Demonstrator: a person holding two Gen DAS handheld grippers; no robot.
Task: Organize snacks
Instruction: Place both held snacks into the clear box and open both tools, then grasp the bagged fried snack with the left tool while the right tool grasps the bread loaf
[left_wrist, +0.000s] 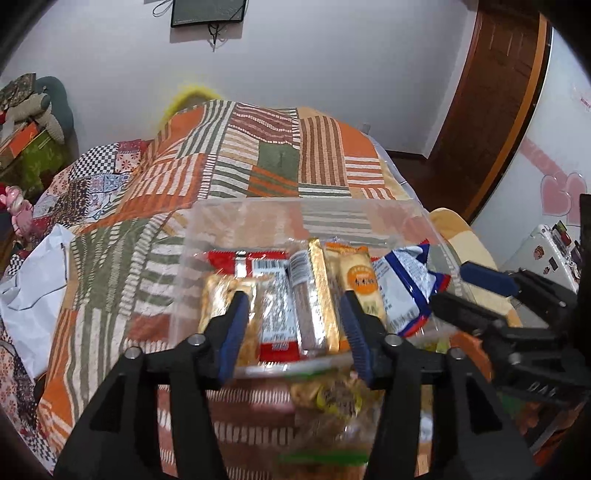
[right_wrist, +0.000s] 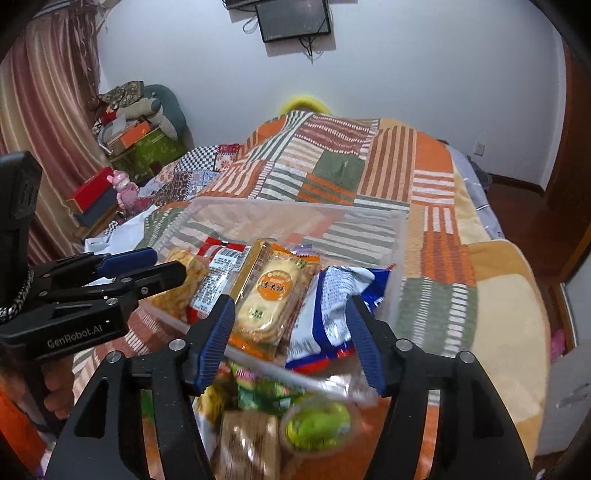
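A clear plastic box (left_wrist: 295, 201) (right_wrist: 295, 205) sits on a patchwork blanket on the bed. Inside lie a red pack (left_wrist: 251, 258), a gold bar (left_wrist: 321, 291), an orange cracker pack (left_wrist: 360, 277) (right_wrist: 269, 295), a blue-and-white bag (left_wrist: 402, 288) (right_wrist: 332, 306) and a yellow crispy pack (left_wrist: 221, 295) (right_wrist: 184, 273). My left gripper (left_wrist: 293, 299) (right_wrist: 166, 264) hangs open over the box's near rim, pads touching nothing. My right gripper (right_wrist: 291, 301) (left_wrist: 461, 288) stands open beside it at the same rim. Blurred loose snacks lie nearer me, among them a green jelly cup (right_wrist: 317, 424) and a brown pack (right_wrist: 251, 443).
A white plastic bag (left_wrist: 33, 288) lies left of the box on the blanket. Stacked boxes and a pink doll (right_wrist: 127, 192) crowd the far left by the curtain. A white appliance (left_wrist: 546, 254) and a wooden door stand to the right.
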